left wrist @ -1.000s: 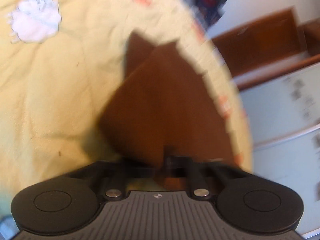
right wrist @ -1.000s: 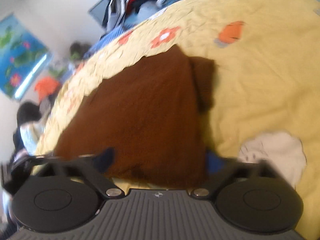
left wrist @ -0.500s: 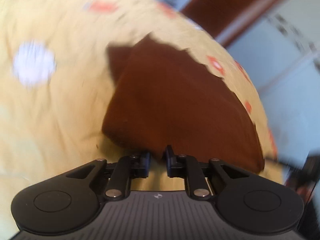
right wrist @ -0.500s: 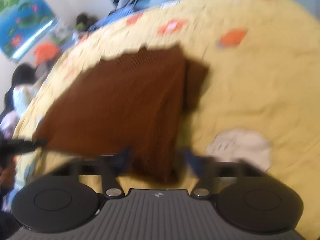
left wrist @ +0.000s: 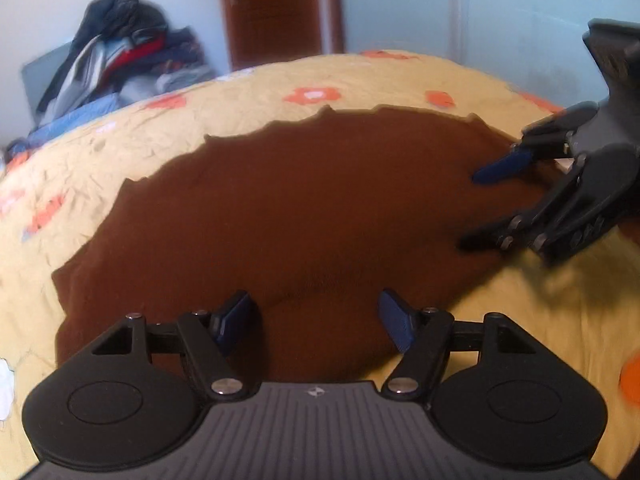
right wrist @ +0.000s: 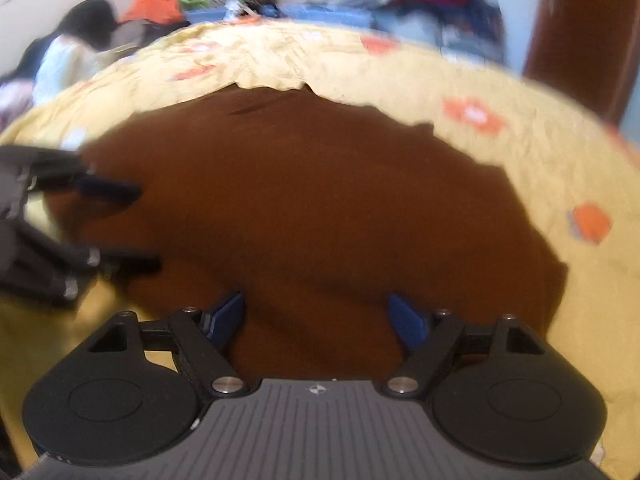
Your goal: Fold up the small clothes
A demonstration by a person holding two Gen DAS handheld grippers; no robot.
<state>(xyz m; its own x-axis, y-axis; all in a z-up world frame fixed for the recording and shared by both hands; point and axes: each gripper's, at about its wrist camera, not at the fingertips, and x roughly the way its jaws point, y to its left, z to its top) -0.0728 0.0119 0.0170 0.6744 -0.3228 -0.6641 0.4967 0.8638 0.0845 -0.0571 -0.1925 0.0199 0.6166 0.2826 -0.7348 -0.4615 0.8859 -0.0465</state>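
A brown knit garment (left wrist: 304, 208) lies flat and folded on a yellow bedspread (left wrist: 256, 92) with orange flowers. My left gripper (left wrist: 316, 320) hovers over the garment's near edge; its jaws are opening and nothing is pinched between the blue pads. My right gripper (right wrist: 320, 316) stands open over the same brown garment (right wrist: 312, 200), with nothing held. Each gripper shows in the other's view: the right gripper (left wrist: 476, 212) at the garment's right end, the left gripper (right wrist: 144, 228) at its left end.
A pile of clothes (left wrist: 120, 52) sits beyond the bed at the back left, beside a brown door (left wrist: 280, 8). A person (right wrist: 68, 52) sits past the bed's far left edge. A white patch (left wrist: 6, 384) on the bedspread lies at the left margin.
Both grippers let go of the brown garment and opened wide. They rolled level and pulled back, so the garment now lies spread across both views.
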